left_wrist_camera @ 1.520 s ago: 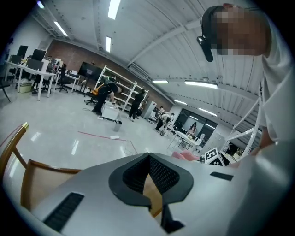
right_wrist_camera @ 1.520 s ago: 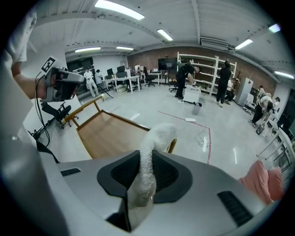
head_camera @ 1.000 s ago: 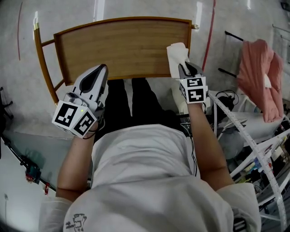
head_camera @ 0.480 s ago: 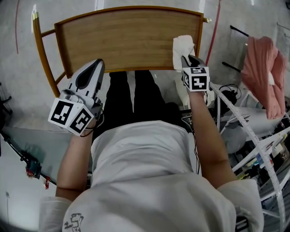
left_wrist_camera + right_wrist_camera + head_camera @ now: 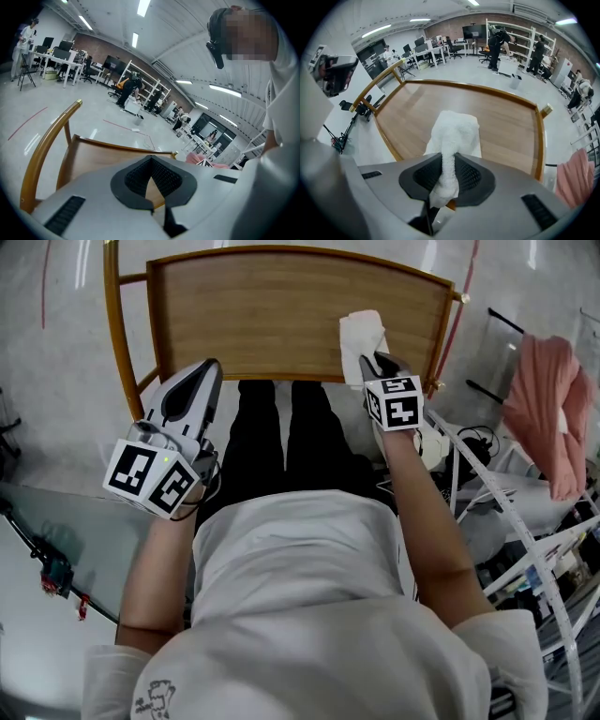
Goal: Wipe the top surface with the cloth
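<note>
A wooden table top (image 5: 281,315) with a raised curved rim lies ahead of me. A white cloth (image 5: 361,334) rests on its near right part. My right gripper (image 5: 376,363) is shut on the cloth's near end, and the cloth (image 5: 457,131) runs from between the jaws out onto the wood (image 5: 506,122). My left gripper (image 5: 201,373) hangs at the table's near left edge, shut, with nothing in it. In the left gripper view its pads meet at the tip (image 5: 151,158) over the wooden top (image 5: 93,154).
A pink garment (image 5: 548,418) hangs at the right above a white metal rack (image 5: 525,549) with cables. A glass sheet (image 5: 56,521) lies low on the left. Desks, shelves and people stand far off in the hall.
My right gripper has drawn the cloth leftward along the table's near edge, away from the right rim. The left gripper has stayed at the near left edge.
</note>
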A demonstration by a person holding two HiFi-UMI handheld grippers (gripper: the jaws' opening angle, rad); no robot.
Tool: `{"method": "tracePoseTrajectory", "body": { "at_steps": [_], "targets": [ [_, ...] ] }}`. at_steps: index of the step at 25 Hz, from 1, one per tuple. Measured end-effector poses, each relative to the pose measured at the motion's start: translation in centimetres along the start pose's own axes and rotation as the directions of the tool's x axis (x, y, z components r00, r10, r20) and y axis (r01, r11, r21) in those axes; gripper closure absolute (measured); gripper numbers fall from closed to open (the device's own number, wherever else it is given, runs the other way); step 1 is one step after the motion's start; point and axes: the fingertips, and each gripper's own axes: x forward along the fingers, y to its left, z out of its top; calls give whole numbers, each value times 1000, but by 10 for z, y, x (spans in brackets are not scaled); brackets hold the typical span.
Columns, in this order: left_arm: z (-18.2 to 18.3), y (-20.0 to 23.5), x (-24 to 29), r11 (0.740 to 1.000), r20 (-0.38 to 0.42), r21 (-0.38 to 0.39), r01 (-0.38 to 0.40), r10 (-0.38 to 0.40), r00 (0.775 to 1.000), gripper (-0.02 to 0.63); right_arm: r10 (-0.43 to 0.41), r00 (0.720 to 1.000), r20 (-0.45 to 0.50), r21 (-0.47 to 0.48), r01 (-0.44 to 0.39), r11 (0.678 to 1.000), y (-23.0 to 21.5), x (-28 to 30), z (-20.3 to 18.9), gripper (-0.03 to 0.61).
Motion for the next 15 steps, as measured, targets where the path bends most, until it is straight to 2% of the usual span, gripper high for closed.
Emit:
{"method": "tracePoseTrajectory", "body": {
  "at_steps": [8,15],
  "targets": [
    [-2,47,-48,997,13,-45,-57,58,998,607,81,997,12,-79,-80,994,89,30,42,494],
    [-3,83,-78,994,29,-56,-90,91,995,607,134,991,26,-141,-129,982,160,55,76,494]
  ]
}}
